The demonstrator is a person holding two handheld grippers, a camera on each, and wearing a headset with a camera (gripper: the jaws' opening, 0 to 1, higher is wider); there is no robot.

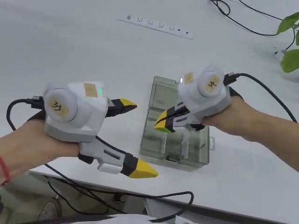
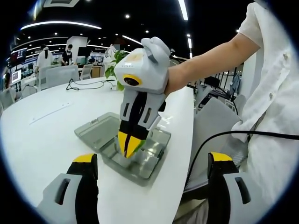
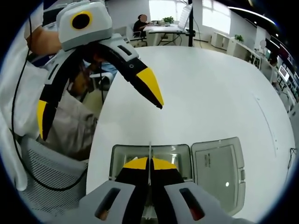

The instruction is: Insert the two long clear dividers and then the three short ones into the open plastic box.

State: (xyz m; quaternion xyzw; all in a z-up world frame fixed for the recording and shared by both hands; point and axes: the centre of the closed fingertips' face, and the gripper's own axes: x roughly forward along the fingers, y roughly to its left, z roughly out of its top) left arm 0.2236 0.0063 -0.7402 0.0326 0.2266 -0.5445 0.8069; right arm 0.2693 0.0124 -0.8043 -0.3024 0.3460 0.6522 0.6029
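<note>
The right gripper (image 1: 161,124) hangs directly over the open box (image 1: 187,161). Its jaws are pinched shut on a thin clear divider (image 3: 150,148) seen edge-on; long or short, I cannot tell. The left gripper (image 1: 133,136) hovers just beside the box, jaws spread wide and empty. Nothing braces the box, so a downward push could probably skate it across the table (image 1: 70,46). Held by one edge, the slick divider may pivot, enter crooked and jam or bow.
</note>
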